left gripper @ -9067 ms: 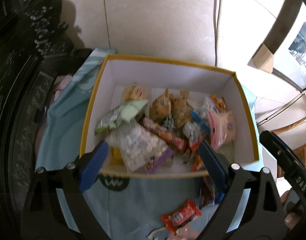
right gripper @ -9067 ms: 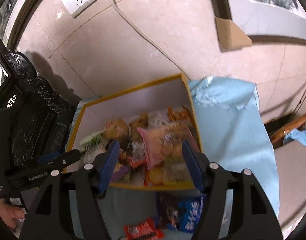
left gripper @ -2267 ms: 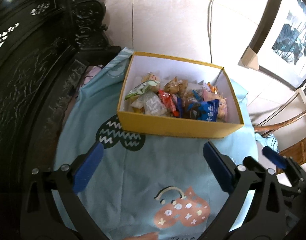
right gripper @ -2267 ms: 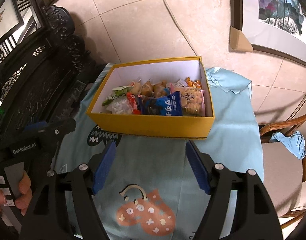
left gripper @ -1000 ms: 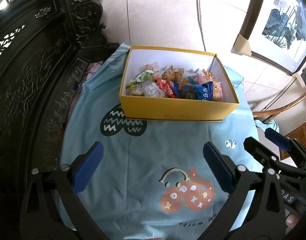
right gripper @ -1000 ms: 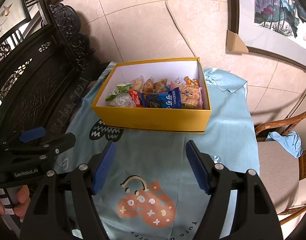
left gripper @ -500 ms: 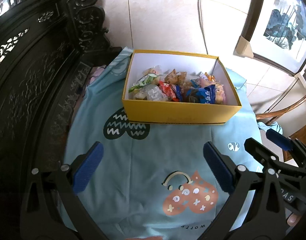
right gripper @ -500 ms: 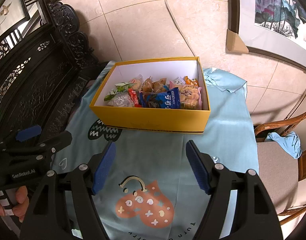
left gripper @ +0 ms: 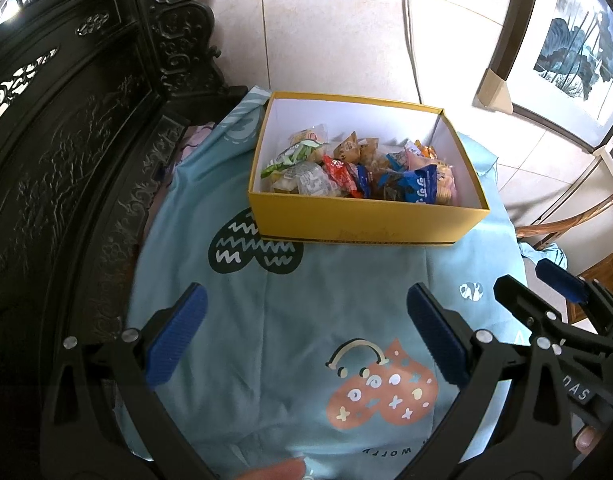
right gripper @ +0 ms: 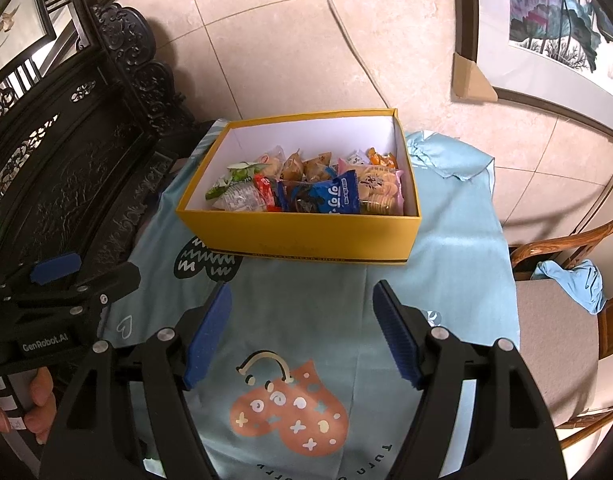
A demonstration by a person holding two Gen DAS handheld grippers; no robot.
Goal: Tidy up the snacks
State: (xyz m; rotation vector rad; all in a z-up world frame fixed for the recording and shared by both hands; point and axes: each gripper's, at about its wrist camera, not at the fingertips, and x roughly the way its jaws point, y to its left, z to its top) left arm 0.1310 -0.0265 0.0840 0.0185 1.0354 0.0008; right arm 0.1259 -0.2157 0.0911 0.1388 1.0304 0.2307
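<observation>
A yellow box [left gripper: 362, 224] [right gripper: 306, 236] with a white inside stands at the far end of a table under a light blue cloth [left gripper: 306, 320] [right gripper: 306, 300]. Several wrapped snacks lie in it, among them a blue packet [left gripper: 420, 188] [right gripper: 338, 196], a red one [left gripper: 340, 170] and a pink pack of round biscuits [right gripper: 380, 186]. My left gripper [left gripper: 306, 332] hangs open over the bare cloth, well short of the box. My right gripper [right gripper: 302, 332] is open too, empty, beside it. Each gripper's side shows in the other's view.
A dark carved wooden bench [left gripper: 66, 140] runs along the left. A tiled wall with a socket and cable [right gripper: 346, 20] is behind the box. A wooden chair with a blue rag [right gripper: 574, 280] stands right. Framed paintings [right gripper: 554, 20] lean on the wall.
Since nine seconds ago both grippers have drawn back from over the box, and the loose snacks on the cloth are gone from it. Over the last second nothing has moved.
</observation>
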